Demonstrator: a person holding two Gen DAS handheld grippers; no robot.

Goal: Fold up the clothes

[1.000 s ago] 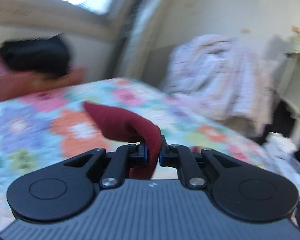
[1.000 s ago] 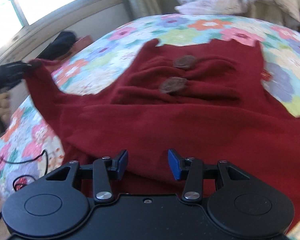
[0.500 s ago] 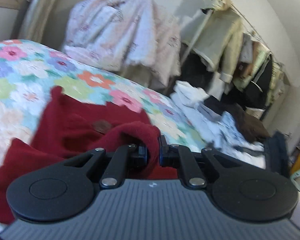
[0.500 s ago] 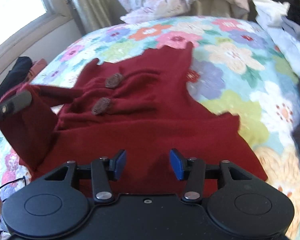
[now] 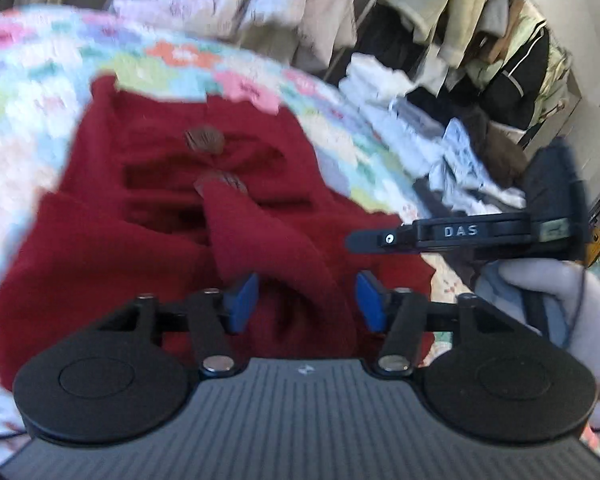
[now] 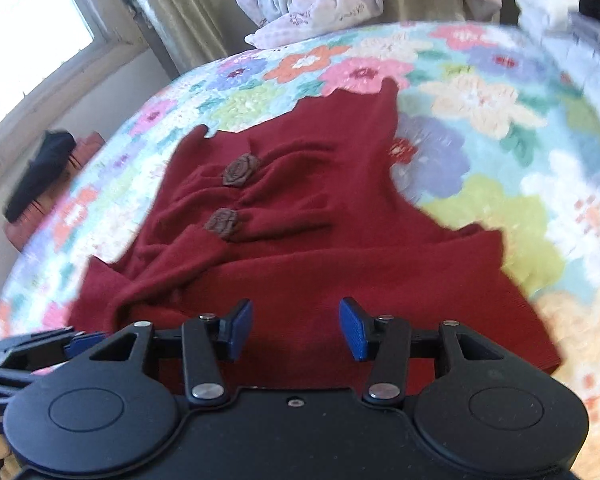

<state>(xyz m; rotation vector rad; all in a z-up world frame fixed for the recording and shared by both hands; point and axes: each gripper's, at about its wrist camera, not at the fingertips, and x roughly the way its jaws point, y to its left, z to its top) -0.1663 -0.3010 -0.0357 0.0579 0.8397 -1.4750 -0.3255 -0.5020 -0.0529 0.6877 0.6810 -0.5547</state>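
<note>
The left gripper (image 5: 306, 300), clamped on the red sweater's (image 6: 300, 248) sleeve (image 5: 260, 236) a moment ago, now gapes, sleeve dropped across the chest on the floral quilt (image 6: 480, 112); right gripper (image 6: 296, 328) hovers, jaws apart, so one fold looks done.

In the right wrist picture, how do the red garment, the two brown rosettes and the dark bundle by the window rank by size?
Largest to smallest, as they look:
1. red garment
2. dark bundle, though it lies farther off
3. upper rosette
4. lower rosette, nearly alike
</note>
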